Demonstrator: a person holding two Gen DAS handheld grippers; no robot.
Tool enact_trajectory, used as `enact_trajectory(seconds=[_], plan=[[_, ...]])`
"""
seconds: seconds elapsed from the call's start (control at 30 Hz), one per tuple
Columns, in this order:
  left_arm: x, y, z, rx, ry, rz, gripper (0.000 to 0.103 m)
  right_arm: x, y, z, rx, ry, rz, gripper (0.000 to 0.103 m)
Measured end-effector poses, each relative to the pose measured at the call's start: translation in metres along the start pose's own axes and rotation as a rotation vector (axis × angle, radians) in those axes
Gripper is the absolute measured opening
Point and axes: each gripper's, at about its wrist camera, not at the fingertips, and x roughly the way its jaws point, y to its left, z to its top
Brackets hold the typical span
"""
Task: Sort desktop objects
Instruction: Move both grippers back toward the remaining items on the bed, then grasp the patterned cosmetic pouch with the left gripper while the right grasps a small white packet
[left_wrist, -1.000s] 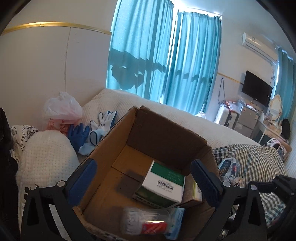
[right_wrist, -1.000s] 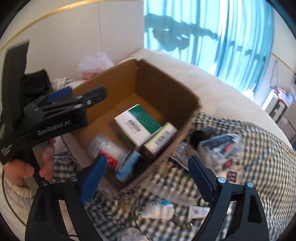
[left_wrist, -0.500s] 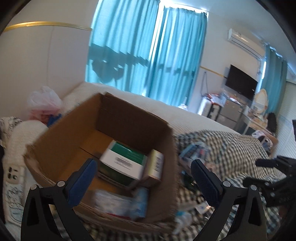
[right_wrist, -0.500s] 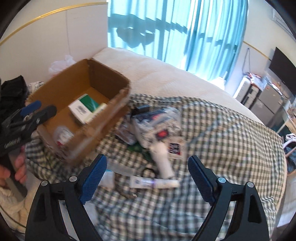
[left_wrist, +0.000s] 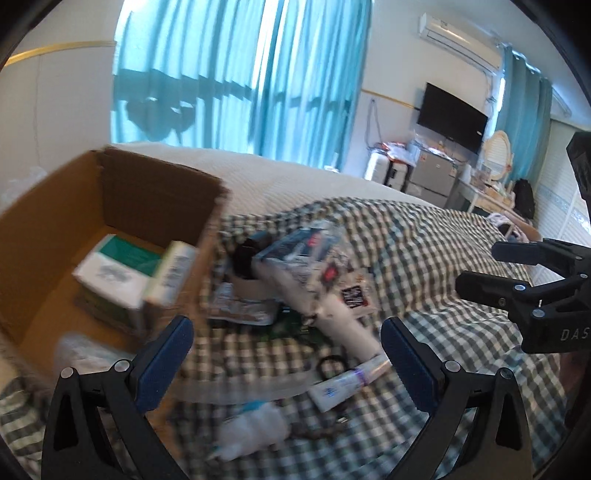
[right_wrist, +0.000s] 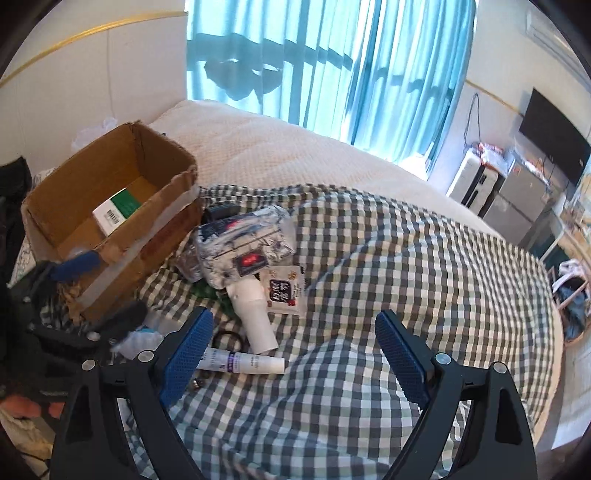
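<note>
An open cardboard box (left_wrist: 48, 221) (right_wrist: 162, 162) stands at the left on the bed and holds a green-and-white carton (left_wrist: 114, 273) (right_wrist: 118, 208) and a narrow box (left_wrist: 170, 273). Right of it, loose items lie on the checked cloth (right_wrist: 406, 277): a silver foil pouch (right_wrist: 243, 236), a white bottle (right_wrist: 255, 317) (left_wrist: 343, 325), a white tube with a purple band (right_wrist: 240, 363) (left_wrist: 347, 384), a black hair tie (right_wrist: 227, 338) and a sticker card (right_wrist: 284, 290). My left gripper (left_wrist: 286, 354) hangs open over the pile's near edge. My right gripper (right_wrist: 295, 339) is open and empty, just right of the tube.
A small white bottle with a blue cap (left_wrist: 255, 424) lies blurred near the front. A white bedspread (right_wrist: 277, 147) runs behind the cloth. Turquoise curtains (left_wrist: 258, 74), a TV (left_wrist: 452, 122) and cabinets stand beyond. A person's hand (right_wrist: 22, 406) shows at lower left.
Both views have swung right, away from the cardboard box and onto the pile on the checked cloth. Both grippers stayed open with nothing in them.
</note>
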Motion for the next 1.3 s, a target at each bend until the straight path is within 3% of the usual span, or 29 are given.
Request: enact_trajectory(seconds=[0.17, 0.5, 0.6, 0.67, 0.7, 0.77, 0.83, 0.93, 1.03, 1.17, 1.3], plan=[[0.045, -0.021, 0.007, 0.081, 0.028, 0.041, 0.103, 0.01, -0.021, -0.006, 0.032, 0.013, -0.003, 0.09], [0.132, -0.04, 0.025, 0.203, 0.01, 0.112, 0.103, 0.027, -0.037, -0.009, 0.067, 0.057, 0.025, 0.09], [0.159, -0.035, 0.027, 0.219, 0.039, 0.17, 0.103, 0.033, -0.041, -0.013, 0.08, 0.074, 0.028, 0.09], [0.17, -0.031, 0.029, 0.22, 0.09, 0.141, 0.102, 0.037, -0.044, -0.015, 0.091, 0.085, 0.028, 0.09], [0.171, -0.03, 0.03, 0.212, 0.103, 0.112, 0.096, 0.039, -0.045, -0.015, 0.098, 0.092, 0.03, 0.09], [0.169, -0.027, 0.028, 0.202, 0.113, 0.065, 0.075, 0.041, -0.045, -0.016, 0.11, 0.099, 0.032, 0.09], [0.166, -0.027, 0.024, 0.209, 0.128, 0.028, 0.048, 0.04, -0.044, -0.016, 0.107, 0.099, 0.026, 0.09], [0.153, -0.028, 0.016, 0.209, 0.13, -0.013, 0.033, 0.039, -0.04, -0.017, 0.09, 0.095, 0.011, 0.09], [0.124, -0.026, 0.009, 0.171, 0.107, -0.021, 0.031, 0.039, -0.036, -0.019, 0.079, 0.091, 0.012, 0.09], [0.073, -0.02, 0.005, 0.121, 0.02, -0.013, 0.031, 0.043, -0.027, -0.021, 0.06, 0.096, 0.034, 0.089], [0.049, -0.01, -0.004, 0.013, 0.031, 0.01, 0.031, 0.052, -0.013, -0.023, 0.001, 0.122, 0.033, 0.089]])
